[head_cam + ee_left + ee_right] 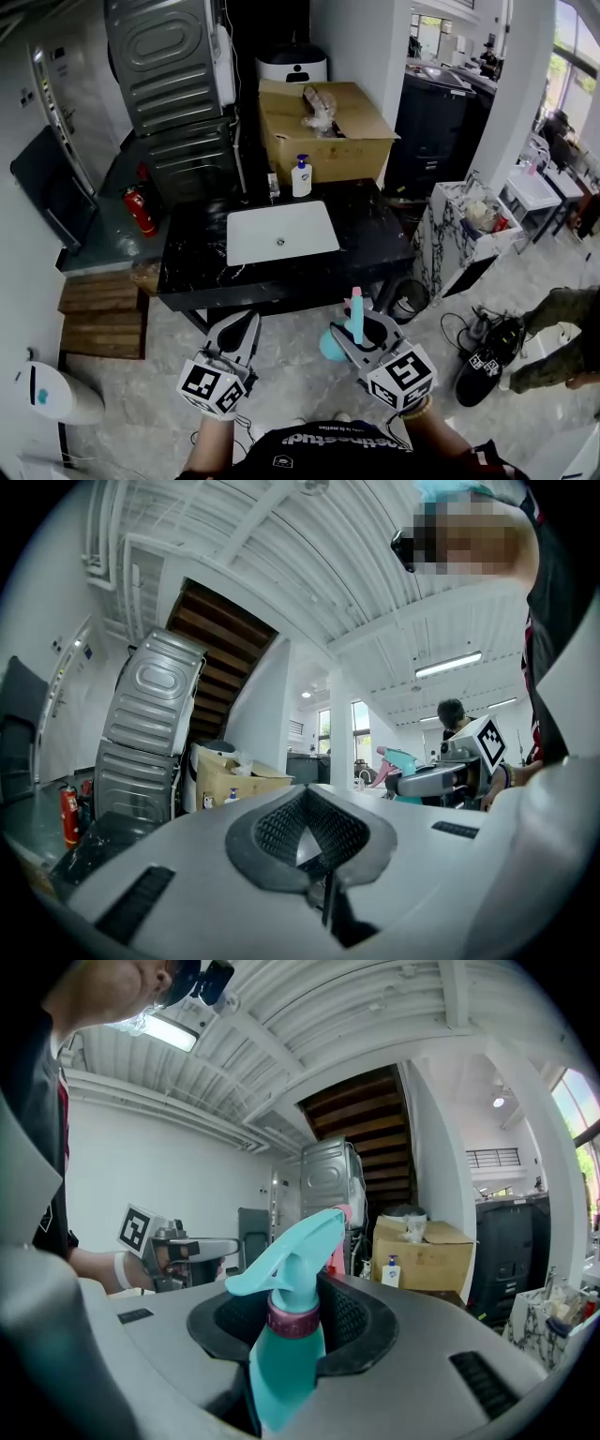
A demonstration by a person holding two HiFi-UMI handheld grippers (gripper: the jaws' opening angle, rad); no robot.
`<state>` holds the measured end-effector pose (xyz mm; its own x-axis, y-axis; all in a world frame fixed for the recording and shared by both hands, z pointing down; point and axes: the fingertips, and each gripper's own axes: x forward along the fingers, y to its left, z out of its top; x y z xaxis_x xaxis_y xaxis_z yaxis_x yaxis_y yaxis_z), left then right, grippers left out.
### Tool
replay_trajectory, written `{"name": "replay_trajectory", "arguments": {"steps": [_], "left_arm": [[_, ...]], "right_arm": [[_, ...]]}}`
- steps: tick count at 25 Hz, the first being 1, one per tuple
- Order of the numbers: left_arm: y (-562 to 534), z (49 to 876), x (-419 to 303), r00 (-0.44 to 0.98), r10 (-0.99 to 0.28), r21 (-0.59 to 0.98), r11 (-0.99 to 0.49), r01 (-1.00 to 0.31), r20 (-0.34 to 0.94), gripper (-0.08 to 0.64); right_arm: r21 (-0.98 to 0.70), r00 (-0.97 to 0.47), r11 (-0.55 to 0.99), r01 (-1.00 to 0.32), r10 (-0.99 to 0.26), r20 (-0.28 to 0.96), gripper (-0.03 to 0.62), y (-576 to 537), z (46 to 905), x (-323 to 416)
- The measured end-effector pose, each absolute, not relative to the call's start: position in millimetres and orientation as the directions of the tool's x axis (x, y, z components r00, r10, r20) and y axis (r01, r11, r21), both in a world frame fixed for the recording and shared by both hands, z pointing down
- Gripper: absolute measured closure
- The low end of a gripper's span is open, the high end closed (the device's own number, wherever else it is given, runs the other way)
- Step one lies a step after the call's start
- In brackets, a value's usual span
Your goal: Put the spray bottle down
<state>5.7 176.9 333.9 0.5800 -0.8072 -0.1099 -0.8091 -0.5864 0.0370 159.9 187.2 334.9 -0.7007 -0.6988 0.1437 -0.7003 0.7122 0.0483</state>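
The right gripper view shows us the teal spray bottle (286, 1354) upright, its neck clamped between the jaws of our right gripper (361, 330); the head view shows only its top. Our left gripper (248, 328) is closed on nothing. Both point roughly level toward the black counter (375, 239), well apart from it.

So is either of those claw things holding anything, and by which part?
The right gripper holds the spray bottle around its neck; the left gripper holds nothing.
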Motion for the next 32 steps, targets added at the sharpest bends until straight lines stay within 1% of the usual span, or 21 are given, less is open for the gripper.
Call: {"name": "replay_trajectory", "arguments": {"steps": [7, 14, 21, 32], "left_arm": [[167.9, 344.9, -28.0, 0.572, -0.812, 0.071, -0.582, -0.810, -0.117, 0.546], [123.6, 356.4, -33.3, 0.586, -0.803, 0.077, -0.594, -0.801, -0.107, 0.545], [27.6, 363.5, -24.0, 0.575, -0.813, 0.073, -0.582, -0.810, -0.093, 0.545], [-160.5, 326.1, 14.1, 0.541, -0.834, 0.024, -0.546, -0.837, -0.109, 0.545]], "right_arm": [[0.062, -0.680, 0.692, -0.719, -0.720, 0.139, 0.425, 183.3, 339.5, 134.5], [0.045, -0.667, 0.681, -0.731, -0.727, 0.163, 0.425, 141.1, 350.4, 131.1], [0.024, -0.692, 0.702, -0.712, -0.708, 0.140, 0.425, 37.5, 358.9, 134.9], [0.026, -0.737, 0.742, -0.670, -0.669, 0.096, 0.425, -155.8, 326.0, 168.7]]}}
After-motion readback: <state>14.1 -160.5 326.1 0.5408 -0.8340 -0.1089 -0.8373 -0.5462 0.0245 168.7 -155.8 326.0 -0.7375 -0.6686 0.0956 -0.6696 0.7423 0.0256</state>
